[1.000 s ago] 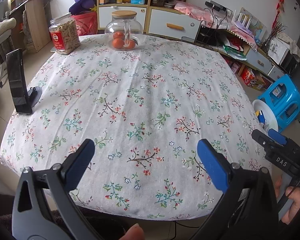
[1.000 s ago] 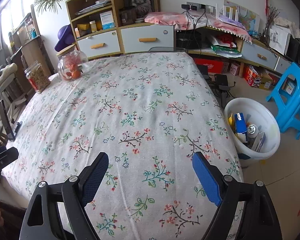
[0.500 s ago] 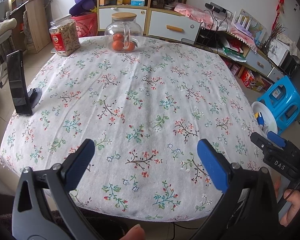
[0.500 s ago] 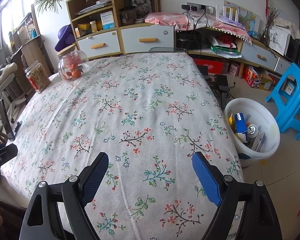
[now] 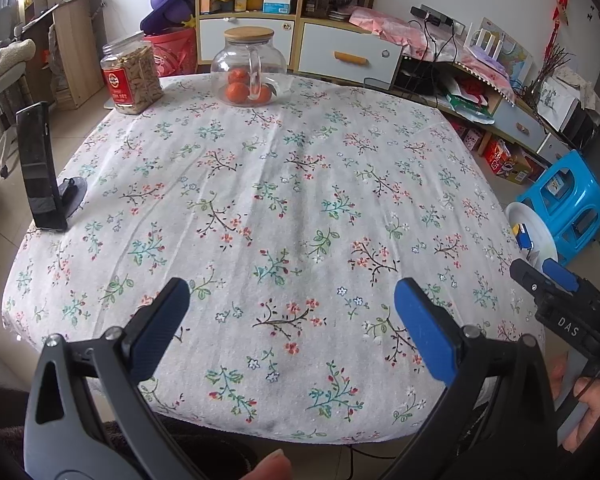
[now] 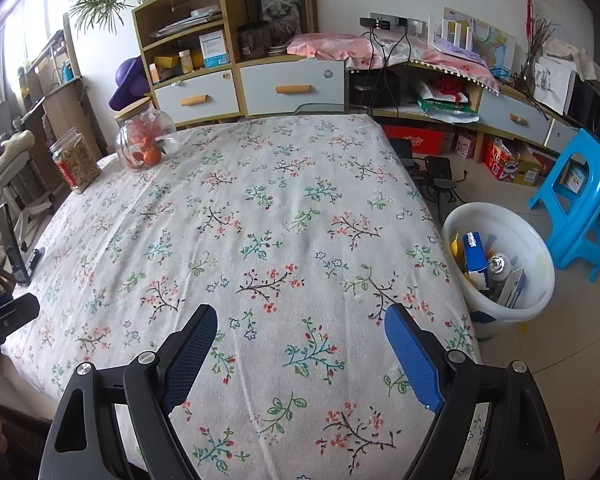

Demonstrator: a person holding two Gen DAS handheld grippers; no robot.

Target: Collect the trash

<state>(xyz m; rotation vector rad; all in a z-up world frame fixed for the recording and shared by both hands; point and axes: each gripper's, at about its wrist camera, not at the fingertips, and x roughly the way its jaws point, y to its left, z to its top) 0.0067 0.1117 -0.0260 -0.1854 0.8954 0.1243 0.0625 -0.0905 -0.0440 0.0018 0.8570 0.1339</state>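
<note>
Right of both jaws, trash bin [image 6: 538,280]

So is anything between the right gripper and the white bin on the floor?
Nothing visible. The right gripper hangs open and empty over the tablecloth; the white bin, already holding trash, stands on the floor past the table's right edge.

Floral white tablecloth [image 6: 284,200]; white bin [image 6: 536,280]; blue stool [image 6: 580,200].
</note>
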